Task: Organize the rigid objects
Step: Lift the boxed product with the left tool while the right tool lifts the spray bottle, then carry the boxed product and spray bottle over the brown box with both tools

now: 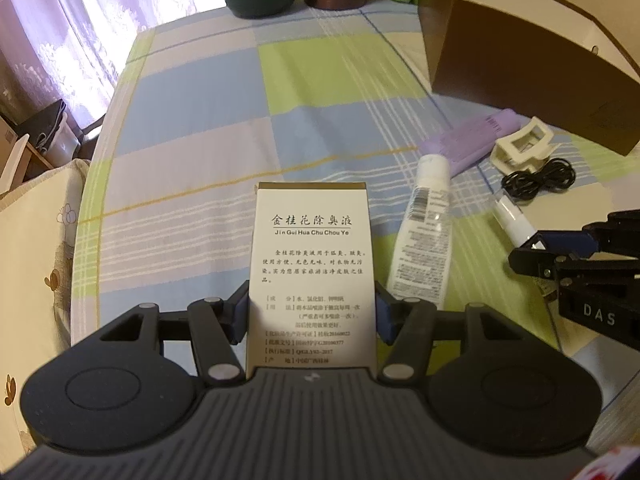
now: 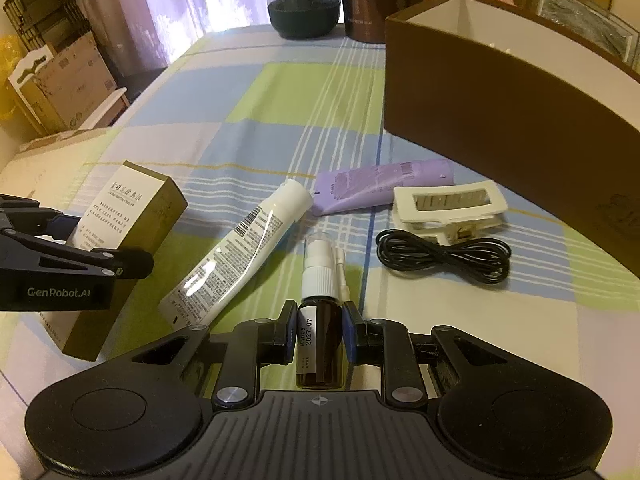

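Note:
My left gripper [image 1: 312, 312] is shut on a white and gold carton [image 1: 312, 248] printed with Chinese text, held upright above the checked tablecloth. From the right wrist view the same carton [image 2: 132, 216] hangs at the left in that gripper [image 2: 92, 240]. My right gripper [image 2: 318, 336] is shut on a small brown spray bottle [image 2: 318, 344] with a white nozzle and clear cap. In the left wrist view the spray bottle [image 1: 516, 224] pokes out of the right gripper [image 1: 536, 248] at the right edge.
A white tube [image 2: 240, 248], a purple tube [image 2: 384, 188], a cream hair claw clip [image 2: 448, 212] and a coiled black cable [image 2: 444, 258] lie on the cloth. An open brown box [image 2: 500, 120] stands at the back right. A dark vase [image 2: 304, 8] and brown flask [image 2: 368, 0] stand at the far edge.

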Motion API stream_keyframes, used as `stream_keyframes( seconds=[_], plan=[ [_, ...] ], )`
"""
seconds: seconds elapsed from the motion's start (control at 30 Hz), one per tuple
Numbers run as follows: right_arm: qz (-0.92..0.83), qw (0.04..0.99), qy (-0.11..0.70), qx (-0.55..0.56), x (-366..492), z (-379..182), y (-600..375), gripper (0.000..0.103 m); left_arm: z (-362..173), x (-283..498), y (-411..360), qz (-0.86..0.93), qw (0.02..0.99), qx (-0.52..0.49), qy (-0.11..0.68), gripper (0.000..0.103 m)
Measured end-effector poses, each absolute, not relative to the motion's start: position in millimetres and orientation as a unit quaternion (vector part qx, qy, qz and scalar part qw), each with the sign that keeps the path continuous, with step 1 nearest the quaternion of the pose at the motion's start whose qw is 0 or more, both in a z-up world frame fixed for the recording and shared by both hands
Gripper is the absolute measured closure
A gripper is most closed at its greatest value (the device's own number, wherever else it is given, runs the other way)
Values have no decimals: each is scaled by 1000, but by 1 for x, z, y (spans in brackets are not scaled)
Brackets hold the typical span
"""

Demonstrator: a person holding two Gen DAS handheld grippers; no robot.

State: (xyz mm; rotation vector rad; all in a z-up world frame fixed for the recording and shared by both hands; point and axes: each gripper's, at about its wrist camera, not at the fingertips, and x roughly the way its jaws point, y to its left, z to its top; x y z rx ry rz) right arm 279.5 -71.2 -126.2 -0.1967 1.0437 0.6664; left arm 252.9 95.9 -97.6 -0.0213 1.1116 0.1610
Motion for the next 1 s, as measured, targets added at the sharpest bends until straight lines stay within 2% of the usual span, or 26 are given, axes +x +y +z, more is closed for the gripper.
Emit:
stream_keyframes(
  seconds=[0.57, 1.0],
  plan=[
    [292, 842, 452, -48, 274, -69, -135, 83, -49, 262, 34, 32, 881, 13, 472, 47],
    [235, 881, 411, -15, 306, -26, -204, 83, -14, 310, -27, -19, 903, 37, 428, 47]
  ],
)
